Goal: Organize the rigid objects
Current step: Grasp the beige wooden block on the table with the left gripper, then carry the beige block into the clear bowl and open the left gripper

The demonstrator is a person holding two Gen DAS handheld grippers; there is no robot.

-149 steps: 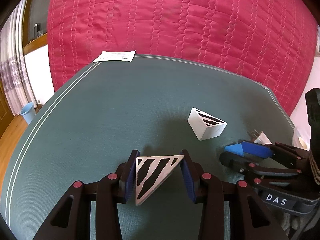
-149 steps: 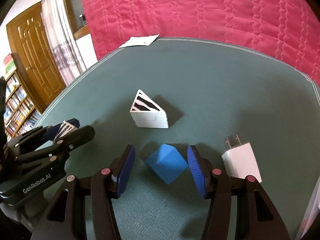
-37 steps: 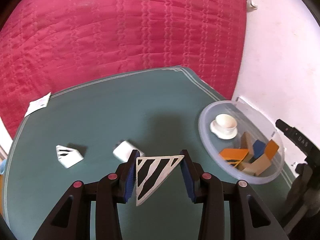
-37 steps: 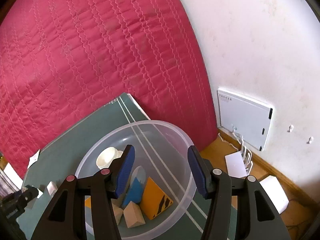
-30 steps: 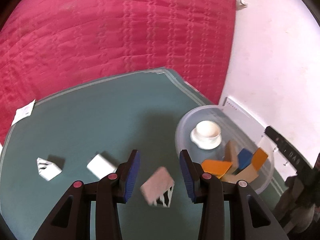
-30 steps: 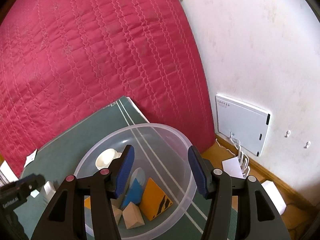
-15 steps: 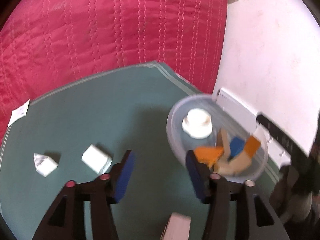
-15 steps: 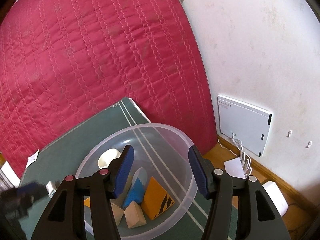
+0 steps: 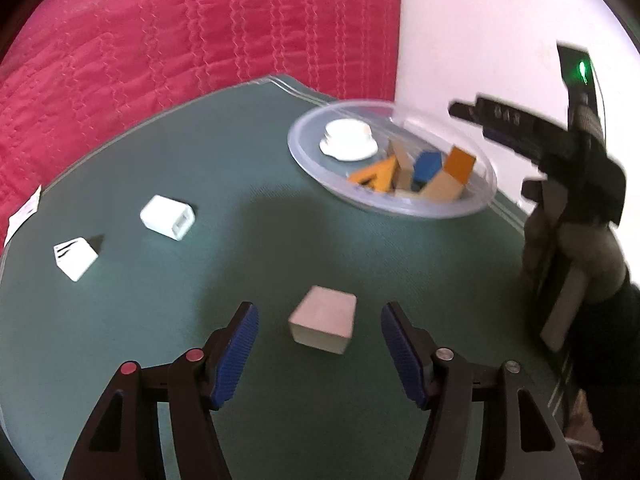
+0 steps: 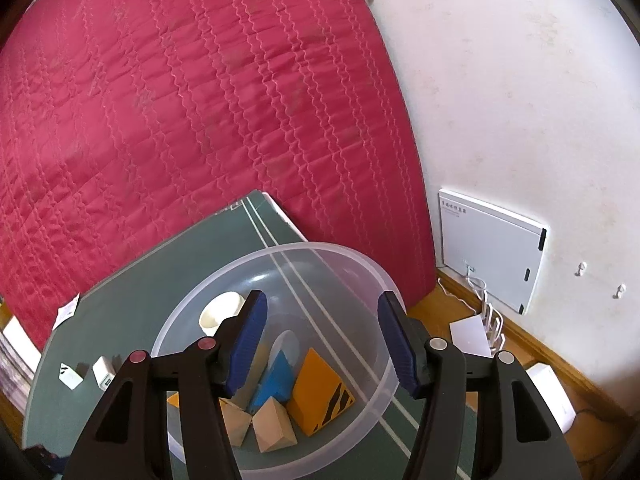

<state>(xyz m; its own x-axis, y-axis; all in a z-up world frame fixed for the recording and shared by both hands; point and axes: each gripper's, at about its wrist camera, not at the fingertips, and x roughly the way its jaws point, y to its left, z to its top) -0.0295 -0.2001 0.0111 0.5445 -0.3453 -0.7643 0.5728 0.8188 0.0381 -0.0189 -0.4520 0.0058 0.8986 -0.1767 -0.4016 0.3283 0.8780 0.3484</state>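
Lying flat between left gripper's spread, empty jaws: pale block; right gripper gapes over bowl.

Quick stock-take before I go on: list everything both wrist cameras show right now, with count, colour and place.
Clear bowl: 1, transparent, table's far right corner.
Blocks in bowl: several, orange, blue, tan.
Cup on saucer: 1, white, in bowl.
Pale block: 1, on table between left gripper's fingers, untouched.
Striped wedge: 1, white-black, table left.
Charger: 1, white, beside wedge.
Paper slip: 1, white, table edge.
Left gripper: open.
Right gripper: open, over bowl.
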